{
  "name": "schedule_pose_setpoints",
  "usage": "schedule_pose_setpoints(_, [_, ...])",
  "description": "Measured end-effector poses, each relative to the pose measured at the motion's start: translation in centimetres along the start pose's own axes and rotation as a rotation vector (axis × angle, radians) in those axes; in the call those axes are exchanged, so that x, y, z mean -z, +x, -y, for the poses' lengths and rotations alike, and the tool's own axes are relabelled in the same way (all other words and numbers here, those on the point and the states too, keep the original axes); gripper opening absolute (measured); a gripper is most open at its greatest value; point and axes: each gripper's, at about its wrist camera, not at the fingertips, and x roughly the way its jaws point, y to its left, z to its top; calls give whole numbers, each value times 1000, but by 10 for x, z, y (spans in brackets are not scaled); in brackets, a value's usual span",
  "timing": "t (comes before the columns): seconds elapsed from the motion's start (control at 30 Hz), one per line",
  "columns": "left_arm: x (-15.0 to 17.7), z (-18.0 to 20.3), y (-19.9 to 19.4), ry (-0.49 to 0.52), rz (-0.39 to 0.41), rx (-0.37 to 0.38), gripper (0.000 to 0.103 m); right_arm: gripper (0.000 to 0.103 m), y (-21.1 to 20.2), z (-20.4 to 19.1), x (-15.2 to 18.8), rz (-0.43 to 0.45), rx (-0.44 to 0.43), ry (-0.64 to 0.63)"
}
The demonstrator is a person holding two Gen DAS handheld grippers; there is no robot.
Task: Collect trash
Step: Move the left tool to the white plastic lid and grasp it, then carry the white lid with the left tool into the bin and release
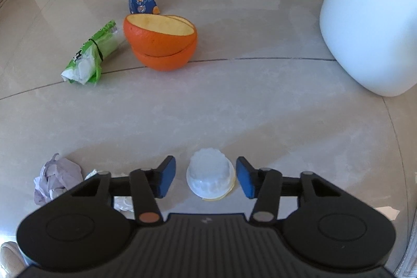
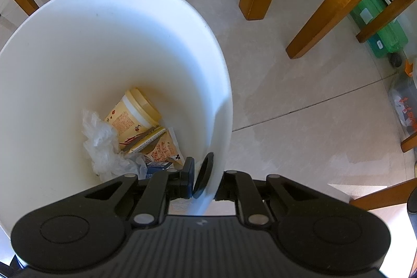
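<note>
Though clear, the jelly cup (image 1: 210,177) — fluted — lies overturned.

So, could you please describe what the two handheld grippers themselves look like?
Both are matte black: a ribbed body with a small light logo, rounded housings with circular insets, and linkage arms with metal pivot pins. The left gripper has blue finger pads and one copper-coloured pin; the right gripper shows black pads.

Translucent white jelly cup (image 1: 210,177) between blue pads (image 1: 166,177); orange peel halves (image 1: 160,42) and white bin (image 1: 370,17) are seen ahead.
</note>
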Motion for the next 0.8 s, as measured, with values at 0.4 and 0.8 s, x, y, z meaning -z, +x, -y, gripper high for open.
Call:
schedule_pose_setpoints(0.4, [-11,4,-10,62,-2,23,33,13,3,1,1,-20,-6,1])
schedule_pose_setpoints(0.8, [-71,20,-49,145,14,84,32,13,-2,5,-3,-22,-25,54])
